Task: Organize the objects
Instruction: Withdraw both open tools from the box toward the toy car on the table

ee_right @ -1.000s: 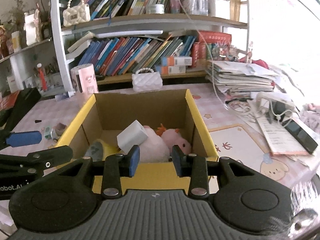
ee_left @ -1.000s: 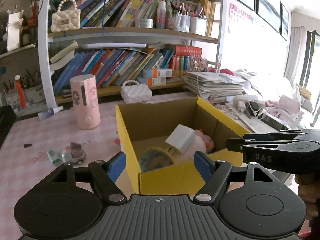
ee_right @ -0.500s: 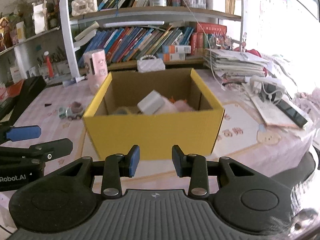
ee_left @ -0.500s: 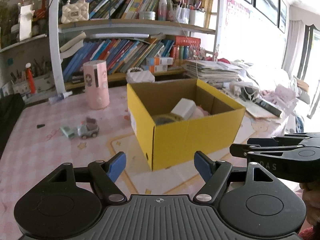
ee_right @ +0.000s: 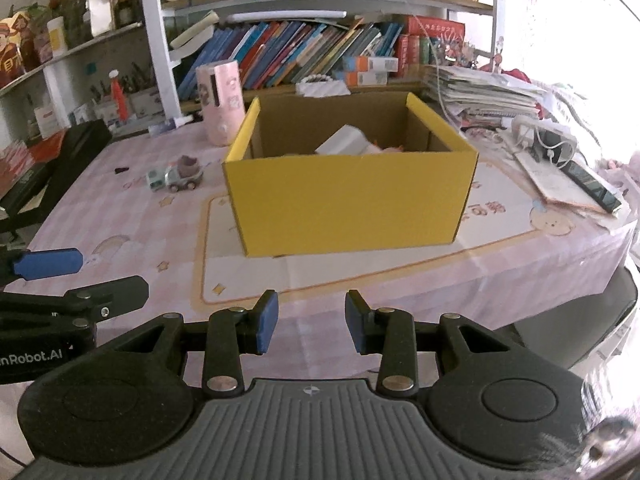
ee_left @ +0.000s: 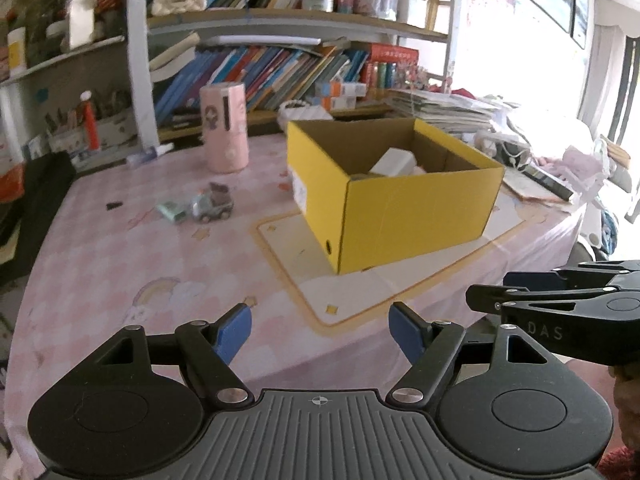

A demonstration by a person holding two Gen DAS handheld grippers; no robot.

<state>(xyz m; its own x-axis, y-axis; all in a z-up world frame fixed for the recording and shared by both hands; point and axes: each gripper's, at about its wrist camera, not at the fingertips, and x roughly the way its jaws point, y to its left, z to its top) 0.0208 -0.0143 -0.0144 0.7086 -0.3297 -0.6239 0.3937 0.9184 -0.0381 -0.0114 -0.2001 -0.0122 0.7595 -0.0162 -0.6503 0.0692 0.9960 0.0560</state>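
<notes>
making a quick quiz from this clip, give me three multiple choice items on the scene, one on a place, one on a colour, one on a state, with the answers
1. Where is the toy car?
A. inside the box
B. on the table left of the box
C. on the shelf

2. What colour is the outside of the box?
A. yellow
B. blue
C. white

3. What is between the fingers of the left gripper?
A. the toy car
B. a white block
C. nothing

Answers:
1. B, the car sits on the pink table, apart from the box and to its left in both views.
2. A, its outer walls are yellow and its inside is brown card.
3. C, the blue pads stand wide apart with only the table behind them.
</notes>
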